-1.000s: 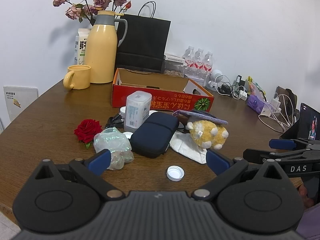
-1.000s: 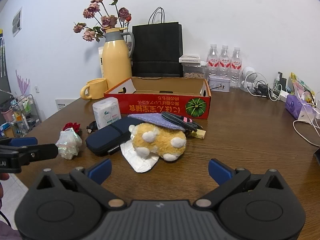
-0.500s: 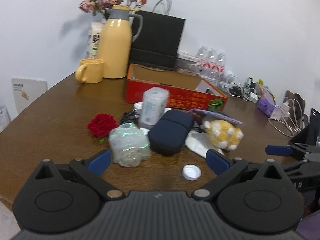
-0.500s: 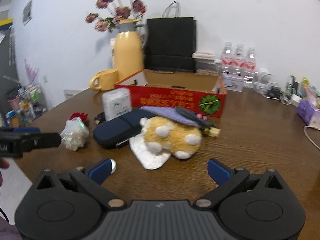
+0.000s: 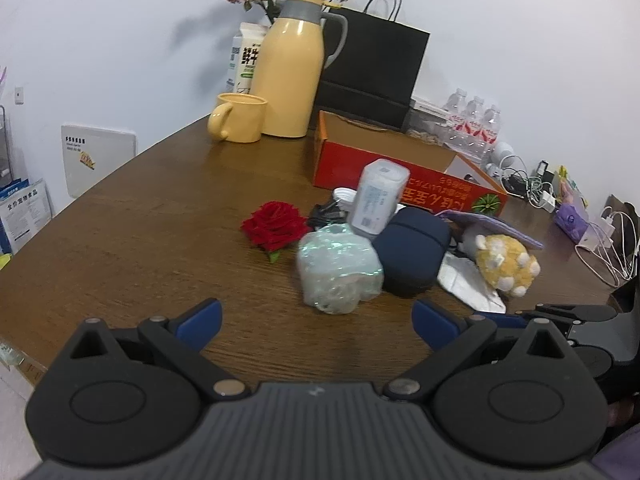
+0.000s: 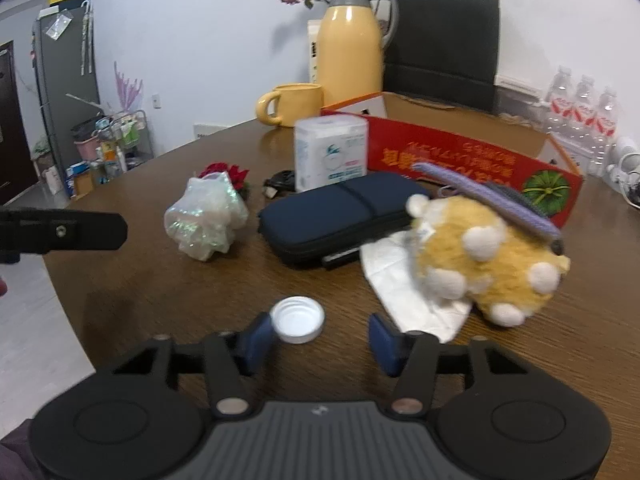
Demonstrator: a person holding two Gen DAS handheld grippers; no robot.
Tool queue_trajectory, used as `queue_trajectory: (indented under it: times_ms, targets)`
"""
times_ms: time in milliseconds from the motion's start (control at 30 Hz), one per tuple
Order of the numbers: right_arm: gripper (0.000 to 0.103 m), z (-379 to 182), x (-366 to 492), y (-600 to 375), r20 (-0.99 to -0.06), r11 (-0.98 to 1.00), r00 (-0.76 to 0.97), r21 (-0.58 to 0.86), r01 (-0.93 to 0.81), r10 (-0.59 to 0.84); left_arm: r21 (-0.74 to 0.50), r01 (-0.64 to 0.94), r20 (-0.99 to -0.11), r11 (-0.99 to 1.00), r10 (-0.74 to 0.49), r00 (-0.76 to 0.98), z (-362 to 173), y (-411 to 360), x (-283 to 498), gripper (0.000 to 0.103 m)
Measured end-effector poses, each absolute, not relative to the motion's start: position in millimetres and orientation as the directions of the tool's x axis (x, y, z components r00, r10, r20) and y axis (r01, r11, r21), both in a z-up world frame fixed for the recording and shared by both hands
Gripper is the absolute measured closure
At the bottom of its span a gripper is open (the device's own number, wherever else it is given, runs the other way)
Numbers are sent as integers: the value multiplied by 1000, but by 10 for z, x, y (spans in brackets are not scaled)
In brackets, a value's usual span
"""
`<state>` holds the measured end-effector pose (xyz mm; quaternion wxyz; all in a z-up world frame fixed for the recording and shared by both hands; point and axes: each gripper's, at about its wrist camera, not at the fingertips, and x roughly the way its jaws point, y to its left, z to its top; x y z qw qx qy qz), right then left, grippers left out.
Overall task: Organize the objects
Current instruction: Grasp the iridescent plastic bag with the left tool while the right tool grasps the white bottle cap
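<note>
Right wrist view has it: the white bottle cap (image 6: 297, 319) lies open side up on the brown table (image 6: 560, 360), right at the tips of the right gripper (image 6: 318, 338). The jaws have just been closing, from wide to about half, and the cap sits just ahead of the gap, hard against the left-hand blue fingertip (image 6: 260, 336) and off-centre toward that side. The other pad stands clear of it, so nothing is pinched yet. The cap is round and flat, so no long axis matters; what counts is that it lies slightly forward and left of the gripper's midline. My read: a short push ahead and a nudge left would bring the cap between the pads before they close on its rim.

The left gripper (image 5: 316, 318) stays out of this one. Its jaws are wide and empty, and it faces the crinkly iridescent wrap (image 5: 339, 270), near but well short of it, with the red rose (image 5: 275, 227) beyond and the navy case (image 5: 414, 252) to the right. The cap cannot be seen from that side, so the right hand is plainly the nearer. The red cardboard box (image 6: 472, 156) sits open behind the clutter, a likely home for it.
</note>
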<state>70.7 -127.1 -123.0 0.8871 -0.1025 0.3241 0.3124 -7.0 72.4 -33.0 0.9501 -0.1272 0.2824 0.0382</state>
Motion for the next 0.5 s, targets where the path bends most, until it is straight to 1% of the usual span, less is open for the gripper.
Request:
queue_trajectory:
  times_ms: [100,167,300,500]
  targets:
    - [66,-1242,717,-1232,-635,777,597,9,-629,490,-226,-143,-552,964,-6,834,-353,756,-47,0]
    - [75,-1237,724,-1225,-635,773,594,7,-635,494,-228,-140,-554,964,-10,833,-365,764,-23,0]
    - [76,-1218,731,-1247,-635,772,591,13,-636,498,-213,-136,-552,968,-4,834,-372,761,70,0]
    - [76,-1103,742,-1383,-608,789,619,20,-614,497,-204,-127,-557,971,-8,831,-411,680,323,0]
